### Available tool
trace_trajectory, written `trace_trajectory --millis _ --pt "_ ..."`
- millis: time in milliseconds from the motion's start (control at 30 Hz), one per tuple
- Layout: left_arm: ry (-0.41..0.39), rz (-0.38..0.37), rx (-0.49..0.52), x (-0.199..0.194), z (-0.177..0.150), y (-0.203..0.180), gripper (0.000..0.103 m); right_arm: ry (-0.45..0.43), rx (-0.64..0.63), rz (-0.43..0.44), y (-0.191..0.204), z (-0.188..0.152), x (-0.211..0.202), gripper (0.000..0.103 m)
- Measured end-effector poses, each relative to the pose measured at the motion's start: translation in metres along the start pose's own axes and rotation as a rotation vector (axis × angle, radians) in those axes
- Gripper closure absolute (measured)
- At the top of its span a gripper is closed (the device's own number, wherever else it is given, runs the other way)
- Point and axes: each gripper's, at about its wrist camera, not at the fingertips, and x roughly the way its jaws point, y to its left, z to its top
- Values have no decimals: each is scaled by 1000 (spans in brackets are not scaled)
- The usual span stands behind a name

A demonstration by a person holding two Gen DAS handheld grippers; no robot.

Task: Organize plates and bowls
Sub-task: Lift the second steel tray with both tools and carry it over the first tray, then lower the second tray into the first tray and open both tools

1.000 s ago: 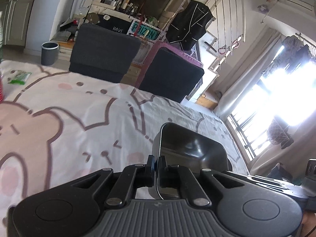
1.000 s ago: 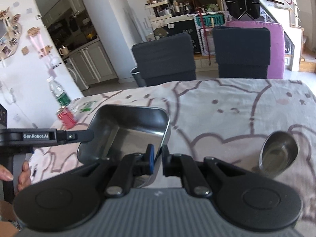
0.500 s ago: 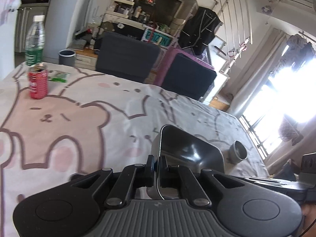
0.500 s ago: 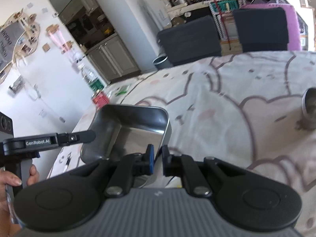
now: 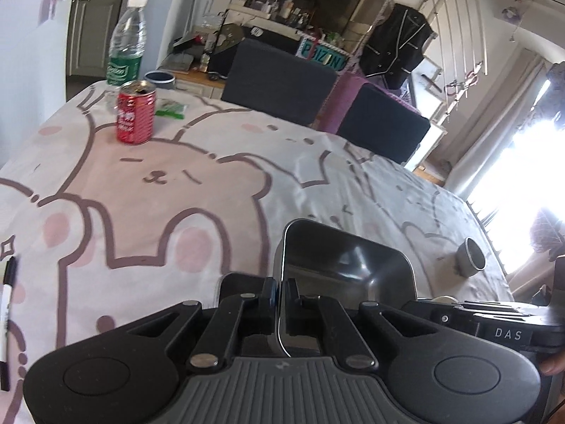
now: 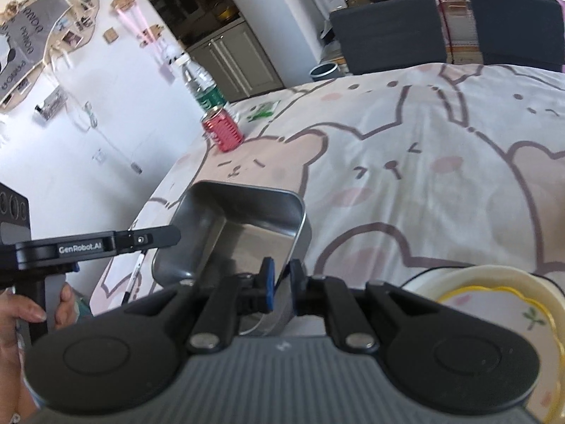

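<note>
**Both grippers pinch one steel tray above the table**

The rectangular steel tray (image 6: 240, 233) hangs over the cartoon-bear tablecloth (image 6: 441, 176), and we judge it lifted clear of the cloth, though its underside is hidden. Our right gripper (image 6: 280, 284) has its fingers nearly closed on the thin wall at one side; our left gripper (image 5: 280, 295) is closed the same way on another part of the rim (image 5: 279, 272). We grip it at two places because a wide, shallow, slippery pan held by one thin edge would likely swing or twist.

Just beside the right gripper, low in its view, sits a cream plate with a yellow scalloped rim (image 6: 494, 304), probably the stacking spot, which would explain carrying the tray level. A small steel cup (image 5: 471, 256) stands apart near the table's far edge. The red can (image 5: 136, 113), water bottle (image 5: 127, 40) and green packet (image 5: 171, 107) sit well away, and a pen (image 5: 7, 304) lies at the near-left edge.
</note>
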Motion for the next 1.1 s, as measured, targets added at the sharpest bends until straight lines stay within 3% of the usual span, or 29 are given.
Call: trace_trajectory --millis 433,1100 --pt "73 49 -33 14 -8 30 97 82 -24 3 20 0 34 92" --pt "118 84 2 33 -13 27 88 129 -41 -18 26 -1 49 89"
